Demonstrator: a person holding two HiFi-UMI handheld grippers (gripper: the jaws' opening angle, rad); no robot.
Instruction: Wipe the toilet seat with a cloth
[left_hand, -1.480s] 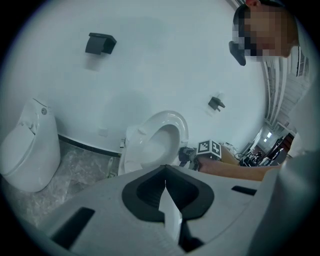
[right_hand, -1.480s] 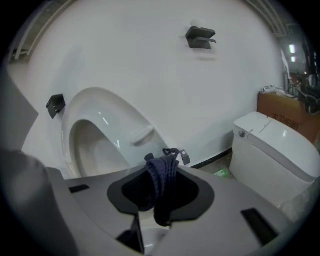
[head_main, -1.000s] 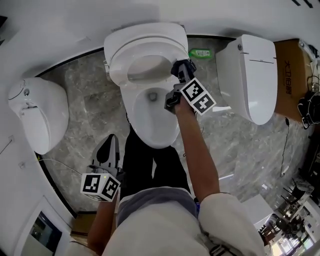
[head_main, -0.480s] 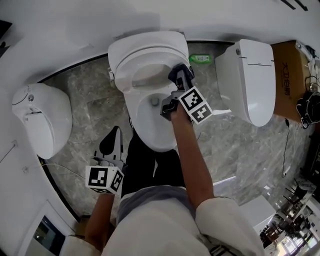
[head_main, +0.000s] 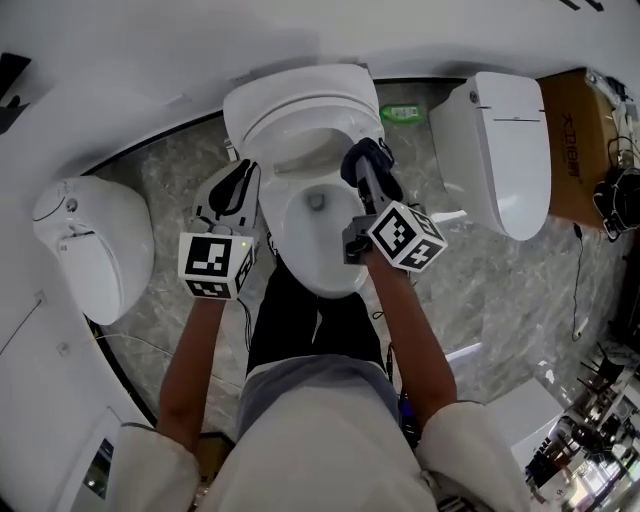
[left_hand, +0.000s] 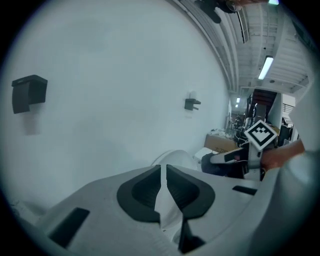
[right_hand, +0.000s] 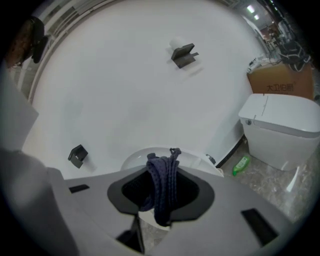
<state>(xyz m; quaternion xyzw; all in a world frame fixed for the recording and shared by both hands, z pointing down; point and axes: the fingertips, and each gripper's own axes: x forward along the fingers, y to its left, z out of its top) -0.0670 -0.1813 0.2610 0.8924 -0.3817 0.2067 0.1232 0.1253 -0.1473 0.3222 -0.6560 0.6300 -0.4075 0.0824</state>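
Note:
A white toilet stands in the middle of the head view, its seat and lid (head_main: 300, 112) raised at the back and the bowl rim (head_main: 285, 240) bare. My right gripper (head_main: 366, 162) hangs over the bowl's right side, shut on a dark blue cloth (head_main: 370, 155). In the right gripper view the cloth (right_hand: 162, 192) hangs folded between the jaws of that gripper (right_hand: 162, 167). My left gripper (head_main: 243, 175) is by the toilet's left side, shut with nothing in it. In the left gripper view its jaws (left_hand: 163, 169) point past the white lid toward the wall.
A second toilet (head_main: 95, 245) stands at the left and a third (head_main: 500, 150) at the right. A green bottle (head_main: 403, 113) lies on the marble floor by the wall. A cardboard box (head_main: 575, 150) sits at far right. The person's dark-trousered legs (head_main: 310, 320) stand before the bowl.
My left gripper has swung up from beside the person's leg to the toilet's left side. My right gripper has lifted a little with the cloth still in it.

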